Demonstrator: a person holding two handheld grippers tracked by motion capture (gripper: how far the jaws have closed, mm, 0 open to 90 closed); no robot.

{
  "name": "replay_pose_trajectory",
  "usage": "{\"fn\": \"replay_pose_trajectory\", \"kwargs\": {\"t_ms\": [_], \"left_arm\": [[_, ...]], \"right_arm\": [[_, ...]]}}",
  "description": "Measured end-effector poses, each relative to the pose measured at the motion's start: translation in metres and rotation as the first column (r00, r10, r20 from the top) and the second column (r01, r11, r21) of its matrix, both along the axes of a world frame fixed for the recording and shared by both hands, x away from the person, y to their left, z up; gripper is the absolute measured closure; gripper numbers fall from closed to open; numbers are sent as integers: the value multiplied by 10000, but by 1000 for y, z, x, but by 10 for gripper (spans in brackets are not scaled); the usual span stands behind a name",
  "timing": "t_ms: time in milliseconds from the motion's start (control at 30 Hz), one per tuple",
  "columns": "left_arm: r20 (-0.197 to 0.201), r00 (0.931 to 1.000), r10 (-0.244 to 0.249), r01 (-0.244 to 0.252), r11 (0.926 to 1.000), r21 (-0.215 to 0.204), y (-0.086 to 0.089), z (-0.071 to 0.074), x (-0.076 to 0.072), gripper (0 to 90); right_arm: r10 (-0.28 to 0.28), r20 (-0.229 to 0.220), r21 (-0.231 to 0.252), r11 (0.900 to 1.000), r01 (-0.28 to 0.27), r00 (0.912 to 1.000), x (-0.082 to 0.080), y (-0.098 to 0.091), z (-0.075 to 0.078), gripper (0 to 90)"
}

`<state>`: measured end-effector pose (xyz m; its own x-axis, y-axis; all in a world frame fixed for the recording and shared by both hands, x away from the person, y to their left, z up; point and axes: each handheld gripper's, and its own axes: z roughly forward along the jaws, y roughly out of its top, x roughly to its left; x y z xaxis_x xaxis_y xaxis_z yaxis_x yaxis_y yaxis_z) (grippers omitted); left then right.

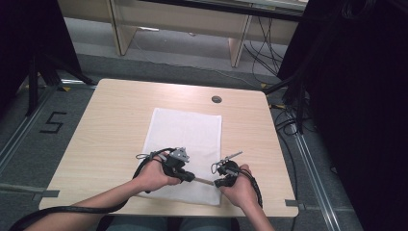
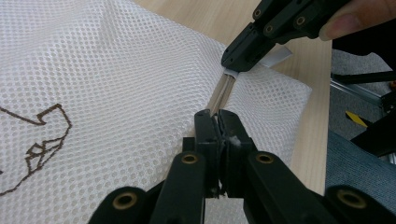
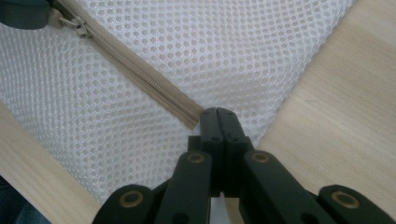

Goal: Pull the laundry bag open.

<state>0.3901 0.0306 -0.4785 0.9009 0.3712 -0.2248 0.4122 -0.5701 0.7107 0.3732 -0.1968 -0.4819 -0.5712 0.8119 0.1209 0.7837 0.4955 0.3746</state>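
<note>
The mesh bag (image 2: pixel 140 70) is white with a tiny honeycomb-hole pattern, plus a brown outline drawing (image 2: pixel 37 140) stitched on. Its zipper (image 3: pixel 140 74) is beige. The desk (image 1: pixel 110 125) is pale woodgrain, and both tongs are black.

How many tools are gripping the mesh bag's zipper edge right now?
2. The left tool pinches the mesh bag at the zipper; the right tool clamps the zipper's other end, near the bag's corner.

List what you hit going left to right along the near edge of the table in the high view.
Left hand → left gripper, shut on the mesh bag at its zipper → tan zipper → right gripper, shut on the bag → right hand → bare table.
</note>
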Motion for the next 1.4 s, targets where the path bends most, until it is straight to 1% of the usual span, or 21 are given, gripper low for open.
{"fn": "replay_pose_trajectory", "kwargs": {"t_ms": [100,233,400,433,500,533,567,900,1000,1033,1100,1167,1233,1300,1367,1400], "left_arm": [[24,10000,6,-6,10000,82,2,0,0,873],[-62,10000,-15,15,10000,-34,3,0,0,873],[22,10000,22,-22,10000,-18,3,1,0,873],[-72,9999,88,-88,10000,-12,3,1,0,873],[3,10000,34,-34,10000,-14,4,1,0,873],[44,10000,32,-32,10000,63,5,1,0,873],[-20,10000,54,-54,10000,12,5,1,0,873],[10,10000,-14,14,10000,-17,5,1,0,873],[11,10000,-19,19,10000,-22,5,1,0,873],[16,10000,17,-17,10000,-10,5,1,0,873],[-103,9999,112,-113,9999,-104,6,1,0,873],[86,10000,38,-39,10000,51,8,2,0,873],[6,10000,79,-79,10000,-41,8,2,0,873],[88,10000,26,-27,10000,58,8,2,0,873],[-22,10000,46,-46,9999,-91,8,1,0,873],[-11,10000,53,-53,10000,-84,8,1,0,873]], "right_arm": [[10,-5,-16,10000,-10,10000,0,0,0,900],[2,-6,-13,10000,-2,10000,0,0,0,900],[4,-4,-3,10000,-4,10000,0,0,0,900],[30,3,25,10000,-30,10000,0,0,0,900],[9,1,-7,10000,-9,10000,0,0,0,900],[-3,0,13,10000,3,10000,0,0,0,900],[17,-1,29,10000,-17,10000,0,0,0,900],[-11,34,-8,10000,11,10000,0,0,0,900],[-5,-16,36,10000,5,10000,0,0,0,900],[56,12,27,10000,-56,10000,0,0,0,900],[51,19,37,10000,-51,10000,0,0,0,900],[17,4,5,10000,-17,10000,0,0,0,900],[19,-3,-4,10000,-19,10000,0,0,0,900],[17,-6,-8,10000,-17,10000,0,0,0,900],[13,-5,-7,10000,-13,10000,0,0,0,900],[7,6,-4,10000,-7,10000,0,0,0,900]]}}
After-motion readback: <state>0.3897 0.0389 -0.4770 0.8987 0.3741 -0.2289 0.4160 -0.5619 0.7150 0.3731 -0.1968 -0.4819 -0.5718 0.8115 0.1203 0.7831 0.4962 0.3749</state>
